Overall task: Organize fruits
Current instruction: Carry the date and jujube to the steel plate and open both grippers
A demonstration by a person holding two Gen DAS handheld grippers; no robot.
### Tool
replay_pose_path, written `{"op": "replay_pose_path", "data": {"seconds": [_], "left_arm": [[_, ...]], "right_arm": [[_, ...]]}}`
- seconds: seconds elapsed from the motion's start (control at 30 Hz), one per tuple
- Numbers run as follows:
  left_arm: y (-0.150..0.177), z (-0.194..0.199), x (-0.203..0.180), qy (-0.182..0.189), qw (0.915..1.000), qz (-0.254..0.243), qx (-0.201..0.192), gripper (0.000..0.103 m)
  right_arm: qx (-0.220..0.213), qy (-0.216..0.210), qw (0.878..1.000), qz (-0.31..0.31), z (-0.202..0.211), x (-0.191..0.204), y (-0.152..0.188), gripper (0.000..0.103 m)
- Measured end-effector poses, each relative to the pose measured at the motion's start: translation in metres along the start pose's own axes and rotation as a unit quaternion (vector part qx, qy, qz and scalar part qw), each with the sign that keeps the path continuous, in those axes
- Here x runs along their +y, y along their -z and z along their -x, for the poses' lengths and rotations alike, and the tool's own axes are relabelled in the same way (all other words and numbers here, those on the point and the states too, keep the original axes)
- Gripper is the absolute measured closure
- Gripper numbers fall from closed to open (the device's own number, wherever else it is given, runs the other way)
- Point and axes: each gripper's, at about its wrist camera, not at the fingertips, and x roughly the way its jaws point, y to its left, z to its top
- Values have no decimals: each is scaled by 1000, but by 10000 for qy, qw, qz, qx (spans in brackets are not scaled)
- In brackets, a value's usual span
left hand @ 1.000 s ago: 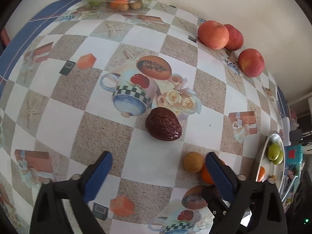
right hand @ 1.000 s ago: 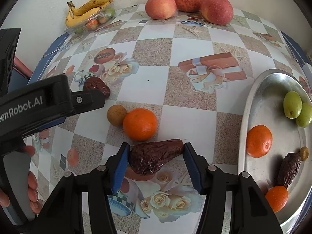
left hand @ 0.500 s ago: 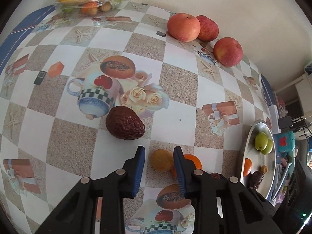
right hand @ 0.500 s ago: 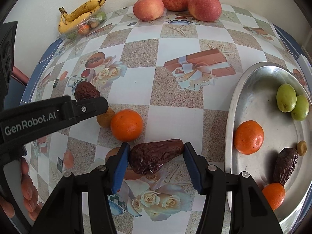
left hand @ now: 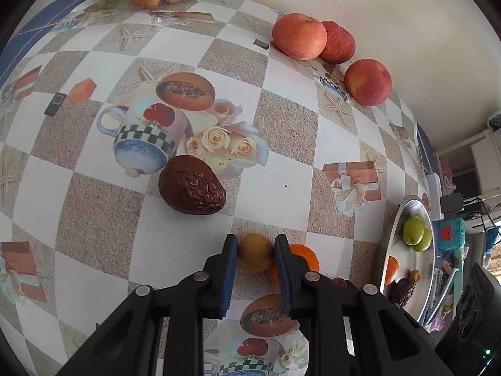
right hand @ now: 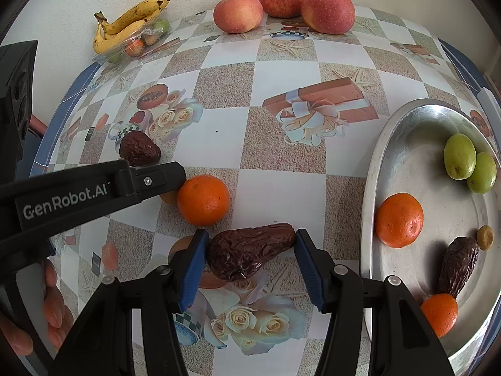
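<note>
My left gripper (left hand: pixel 255 250) is shut on a small round tan fruit (left hand: pixel 255 252), low over the patterned tablecloth. An orange (left hand: pixel 305 258) sits just right of it and a round dark date (left hand: pixel 191 189) lies ahead to the left. My right gripper (right hand: pixel 250 255) is shut on a long dark date (right hand: pixel 247 255). In the right wrist view the orange (right hand: pixel 203 200) lies ahead left, the left gripper's arm (right hand: pixel 94 188) crosses in from the left, and a metal tray (right hand: pixel 372 169) stands to the right.
The tray holds two green fruits (right hand: pixel 468 163), two oranges (right hand: pixel 399 219), a dark date (right hand: pixel 458 264) and a small tan fruit (right hand: pixel 484 237). Three apples (right hand: pixel 281 6) line the back wall. Bananas (right hand: pixel 128 26) on a clear box of fruit sit at the back left.
My left gripper went from wide open to shut on the small tan fruit, shifting right toward it. My right gripper kept its hold on the long date.
</note>
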Motion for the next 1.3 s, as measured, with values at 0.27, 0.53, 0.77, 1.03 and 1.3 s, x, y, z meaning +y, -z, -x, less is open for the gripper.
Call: {"op": "replay_pose_path", "data": {"seconds": [0.27, 0.53, 0.77, 1.03, 1.3], "left_arm": [[-3, 6, 7, -4, 9997, 215, -62, 78], [-11, 33, 10, 109, 9986, 280, -427, 78], [-13, 50, -6, 264, 9977, 68, -620, 78], [-5, 49, -33, 380, 9971, -321, -569, 78], [11, 41, -72, 483, 9940, -891, -422, 78]], "right_arm": [[20, -4, 10000, -58, 0, 2, 1, 45], [-103, 8, 9995, -289, 12, -9, -3, 45], [-453, 103, 9982, -379, 40, -19, -8, 45], [-636, 365, 9952, -651, 57, -42, -9, 45], [-673, 518, 9893, -1185, 66, -80, -3, 45]]}}
